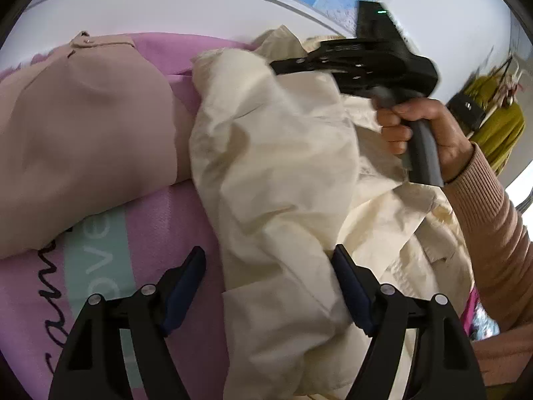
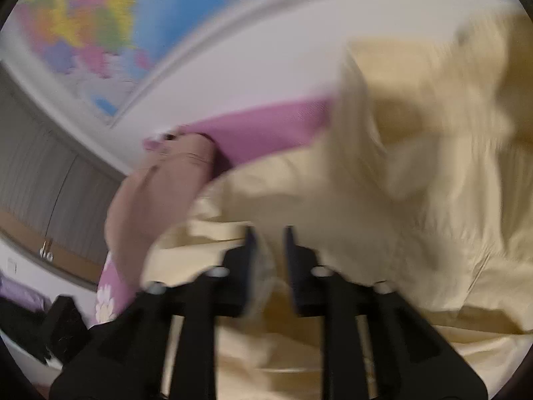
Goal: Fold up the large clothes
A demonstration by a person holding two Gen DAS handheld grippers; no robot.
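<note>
A large cream garment [image 1: 283,173] lies crumpled on a pink blanket [image 1: 186,220], and it fills the right wrist view as the cream garment [image 2: 416,183]. My left gripper [image 1: 268,280] stands open over its near part; a fold runs between the fingers and the pads do not press it. My right gripper [image 2: 269,250] has its jaws narrowly apart with a bunch of cream cloth in the gap; blur hides whether the pads pinch it. In the left wrist view the right gripper [image 1: 279,65] hovers at the garment's far raised edge, held by a hand [image 1: 423,126].
A beige-pink garment [image 1: 83,133] lies to the left on the blanket, also seen as the beige-pink garment [image 2: 156,193]. A white wall with a colourful map [image 2: 110,26] stands behind. Grey cupboard doors [image 2: 36,173] are at the left. A pink-sleeved arm [image 1: 493,233] crosses the right side.
</note>
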